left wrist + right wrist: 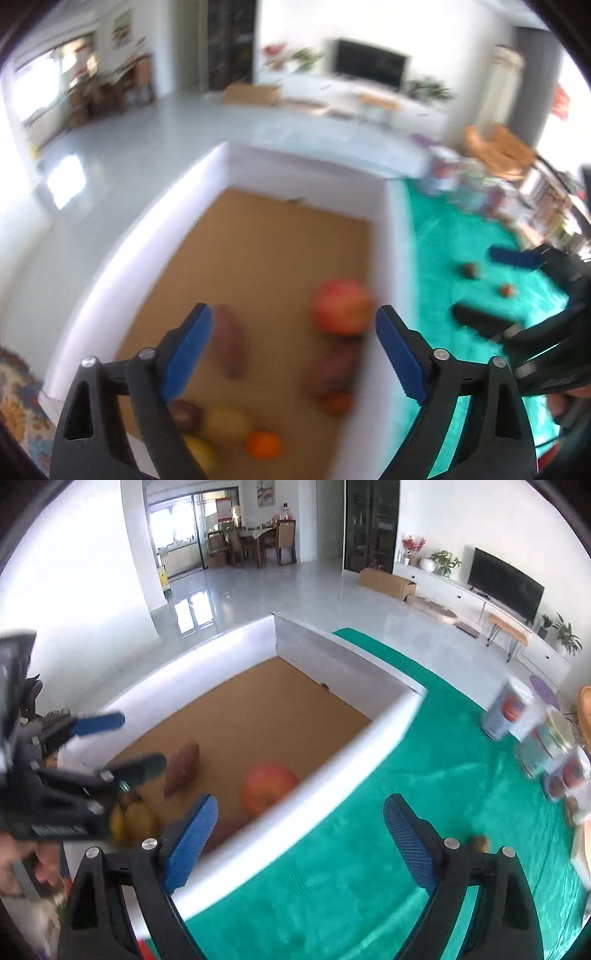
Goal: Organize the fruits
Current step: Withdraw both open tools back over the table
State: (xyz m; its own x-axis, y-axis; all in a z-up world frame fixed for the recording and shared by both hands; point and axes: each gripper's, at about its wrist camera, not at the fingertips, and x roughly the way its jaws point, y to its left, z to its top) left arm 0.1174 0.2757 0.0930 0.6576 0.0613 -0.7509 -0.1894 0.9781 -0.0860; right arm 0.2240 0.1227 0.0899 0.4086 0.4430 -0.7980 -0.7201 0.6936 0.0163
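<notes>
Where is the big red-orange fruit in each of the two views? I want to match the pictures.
Left wrist view: the red-orange fruit lies in the box, right of centre, close to the box's right wall.
Right wrist view: the same fruit sits just below centre, partly hidden behind the box's near wall.
Shared landmark: the white box with its brown floor, beside the green cloth.

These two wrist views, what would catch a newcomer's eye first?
Probably the big red-orange fruit on the brown floor of the white-walled box, with darker, longer produce and yellow and orange fruit near it. Next, the bright green cloth beside the box, with two small fruits on it. Both blue-padded tongs, left and right, are open and empty.
</notes>
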